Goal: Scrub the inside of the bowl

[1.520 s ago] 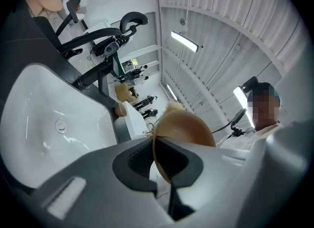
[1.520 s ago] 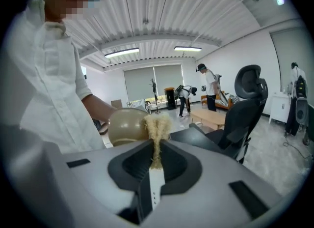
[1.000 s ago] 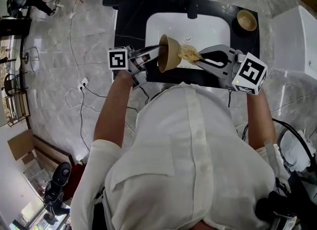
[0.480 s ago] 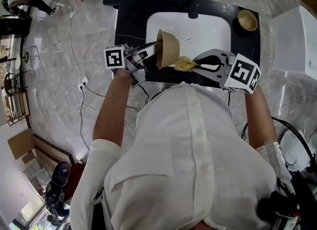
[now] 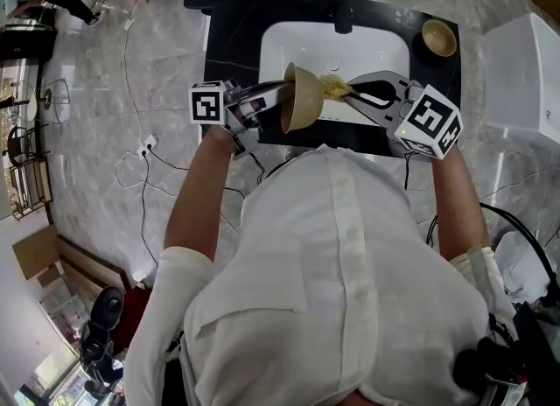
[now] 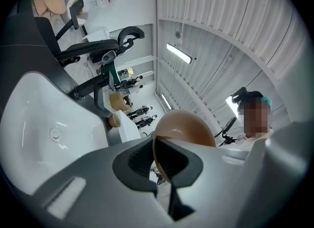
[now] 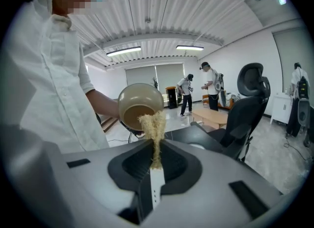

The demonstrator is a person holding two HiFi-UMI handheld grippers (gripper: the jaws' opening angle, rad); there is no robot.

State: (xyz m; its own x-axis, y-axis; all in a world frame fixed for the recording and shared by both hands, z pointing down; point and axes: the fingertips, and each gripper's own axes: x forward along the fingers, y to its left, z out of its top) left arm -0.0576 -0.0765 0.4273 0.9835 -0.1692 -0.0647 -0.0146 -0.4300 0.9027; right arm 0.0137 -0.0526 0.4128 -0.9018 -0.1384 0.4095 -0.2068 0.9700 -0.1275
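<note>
Head view: torso (image 5: 341,264) covers part of the counter's (image 5: 229,37) 6 o'clock edge. The bowl (image 5: 302,102) covers the sink's (image 5: 367,50) 8 o'clock corner. White box (image 5: 523,72) at 3 o'clock is cut by the frame. Small bowl (image 5: 438,37) at 1 o'clock: contents too small to tell.

Left gripper view: only the bowl's outside shows. Its rim is partly hidden inside the left gripper (image 6: 164,159).

Right gripper view: the scrubber's (image 7: 156,133) lower end is buried in the right gripper (image 7: 154,162). It masks part of the bowl's inside. Far people (image 7: 196,92) are too small to detail.

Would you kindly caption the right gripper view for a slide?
The right tool grips a straw-coloured scrubber, its frayed end at the mouth of a tilted bowl.
</note>
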